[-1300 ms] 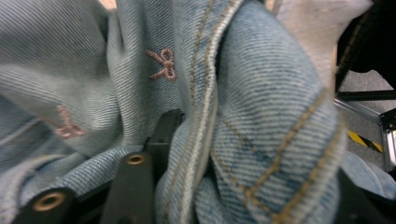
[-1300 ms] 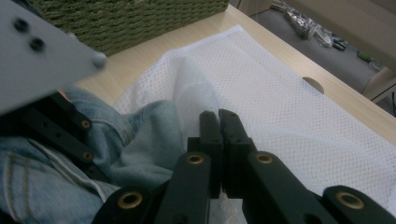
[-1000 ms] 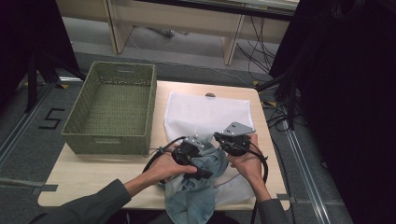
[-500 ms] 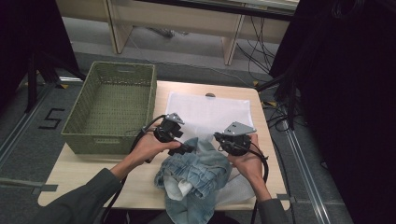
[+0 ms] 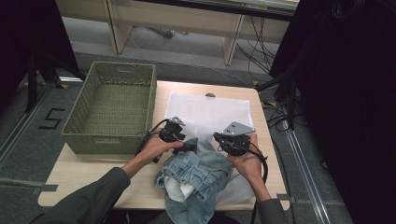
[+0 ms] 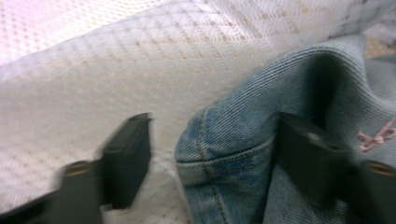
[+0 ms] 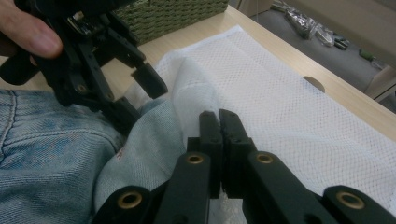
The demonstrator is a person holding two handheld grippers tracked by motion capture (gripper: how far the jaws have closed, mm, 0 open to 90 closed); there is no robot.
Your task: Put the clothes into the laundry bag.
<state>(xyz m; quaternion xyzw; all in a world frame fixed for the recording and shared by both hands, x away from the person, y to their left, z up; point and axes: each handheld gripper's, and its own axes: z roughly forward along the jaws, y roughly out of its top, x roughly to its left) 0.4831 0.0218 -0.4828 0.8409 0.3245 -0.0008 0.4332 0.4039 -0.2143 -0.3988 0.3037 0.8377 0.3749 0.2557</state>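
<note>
A crumpled light-blue denim garment (image 5: 201, 172) lies at the table's front, partly on a white mesh cloth (image 5: 210, 112). My left gripper (image 5: 189, 147) sits at the denim's far left edge. Its jaws stand open in the left gripper view (image 6: 215, 154), with a stitched denim fold (image 6: 233, 149) between them and mesh (image 6: 116, 70) behind. My right gripper (image 5: 219, 138) is just right of it, shut (image 7: 218, 116) on a raised fold of the mesh cloth (image 7: 289, 102). The right gripper view has the left gripper (image 7: 140, 95) open over the denim (image 7: 46, 154).
A green woven basket (image 5: 74, 135) stands on the table's left side, close to my left hand. Bare wooden table (image 5: 79, 172) lies in front of the basket. A small round hole in the tabletop (image 5: 210, 95) shows at the far edge of the mesh.
My left gripper lifted off the denim pile, swung left toward the basket, then came back to the denim's far edge with jaws open. The right gripper has stayed put.
</note>
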